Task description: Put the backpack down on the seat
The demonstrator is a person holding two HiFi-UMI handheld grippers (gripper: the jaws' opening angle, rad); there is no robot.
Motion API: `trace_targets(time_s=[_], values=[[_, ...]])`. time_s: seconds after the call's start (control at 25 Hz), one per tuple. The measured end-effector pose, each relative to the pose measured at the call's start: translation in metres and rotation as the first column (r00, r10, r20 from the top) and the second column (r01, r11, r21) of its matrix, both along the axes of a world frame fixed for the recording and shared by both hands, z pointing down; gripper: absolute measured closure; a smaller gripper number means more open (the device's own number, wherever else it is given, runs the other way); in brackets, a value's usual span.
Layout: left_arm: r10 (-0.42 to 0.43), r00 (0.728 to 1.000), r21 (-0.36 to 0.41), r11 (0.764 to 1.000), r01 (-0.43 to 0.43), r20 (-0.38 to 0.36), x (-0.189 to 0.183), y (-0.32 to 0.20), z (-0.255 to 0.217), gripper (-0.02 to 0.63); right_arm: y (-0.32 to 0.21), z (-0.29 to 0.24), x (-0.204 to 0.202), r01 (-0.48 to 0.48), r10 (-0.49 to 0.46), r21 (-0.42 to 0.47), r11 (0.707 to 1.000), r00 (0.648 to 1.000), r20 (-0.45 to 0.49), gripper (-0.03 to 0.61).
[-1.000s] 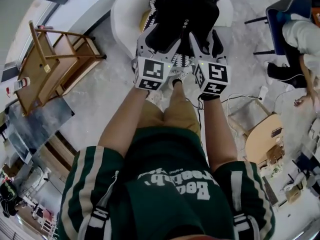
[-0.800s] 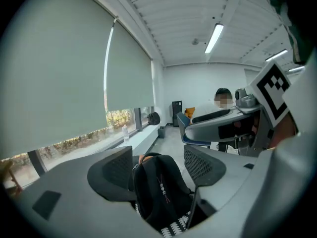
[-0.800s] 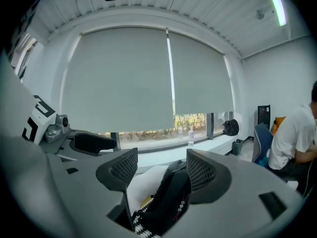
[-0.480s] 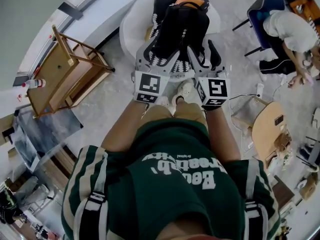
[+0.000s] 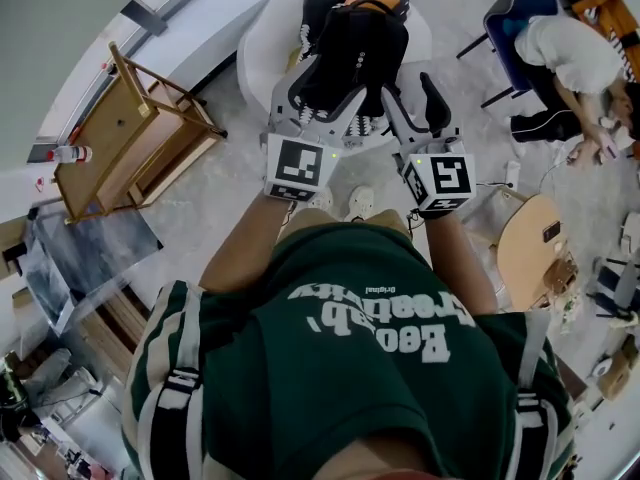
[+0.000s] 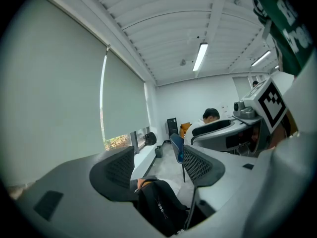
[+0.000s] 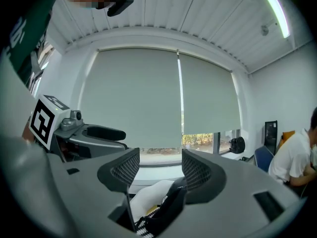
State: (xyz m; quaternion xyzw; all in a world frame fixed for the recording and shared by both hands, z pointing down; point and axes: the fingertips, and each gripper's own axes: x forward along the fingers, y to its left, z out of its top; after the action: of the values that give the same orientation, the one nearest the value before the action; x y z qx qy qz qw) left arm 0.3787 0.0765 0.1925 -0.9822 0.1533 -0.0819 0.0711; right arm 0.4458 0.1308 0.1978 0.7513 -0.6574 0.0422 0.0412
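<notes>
The black backpack (image 5: pixel 355 43) with an orange patch at its top rests on the white rounded seat (image 5: pixel 262 43). My left gripper (image 5: pixel 322 80) stands open, its jaws on either side of the backpack's near lower corner. In the left gripper view, black fabric of the backpack (image 6: pixel 161 207) lies low between the wide-apart jaws of the left gripper (image 6: pixel 158 162). My right gripper (image 5: pixel 408 88) is open just right of the bag. In the right gripper view, the backpack's edge (image 7: pixel 166 212) and the white seat (image 7: pixel 148 192) show below the right gripper (image 7: pixel 159 167).
A tipped wooden chair (image 5: pixel 130 138) lies on the floor to the left, with a bottle (image 5: pixel 70 154) beside it. A blue chair (image 5: pixel 510 8) and a bent-over person (image 5: pixel 570 53) are at the far right. A round wooden table (image 5: pixel 530 253) and a cable (image 5: pixel 480 193) are nearer right.
My right gripper has drawn off to the right, away from the backpack's side. The backpack has settled on the white seat and both grippers have edged forward.
</notes>
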Motion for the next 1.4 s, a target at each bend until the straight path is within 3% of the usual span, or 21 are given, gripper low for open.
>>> trace_targets(time_s=[0.08,0.12,0.16,0.2,0.72,1.4], values=[[0.005,1.0,0.021,1.0,-0.005,-0.009,0.002,0.006,-0.01,0.281,0.004,-0.016,-0.003,0.02,-0.019,0.027,0.999,0.999,-0.048,0.305],[-0.005,1.0,0.033,0.999,0.005,-0.018,0.001,0.007,-0.015,0.296,0.006,-0.022,-0.004,0.028,-0.025,0.036,0.999,0.997,-0.071,0.439],[-0.024,0.999,0.048,0.999,0.026,-0.031,-0.001,0.006,-0.021,0.388,0.007,-0.027,-0.006,0.038,-0.035,0.038,0.999,0.996,-0.086,0.54],[-0.045,0.998,0.063,0.997,0.047,-0.044,-0.004,0.005,-0.026,0.594,0.007,-0.029,-0.008,0.051,-0.048,0.032,0.998,0.995,-0.092,0.54],[-0.05,0.997,0.04,0.998,0.052,-0.057,-0.013,0.005,-0.034,0.596,0.005,-0.041,-0.019,0.081,-0.078,0.014,0.997,0.986,-0.149,0.545],[-0.062,0.996,-0.001,0.998,0.062,-0.064,-0.004,0.007,-0.034,0.597,0.005,-0.034,-0.004,0.035,-0.032,0.02,0.999,0.991,-0.126,0.545]])
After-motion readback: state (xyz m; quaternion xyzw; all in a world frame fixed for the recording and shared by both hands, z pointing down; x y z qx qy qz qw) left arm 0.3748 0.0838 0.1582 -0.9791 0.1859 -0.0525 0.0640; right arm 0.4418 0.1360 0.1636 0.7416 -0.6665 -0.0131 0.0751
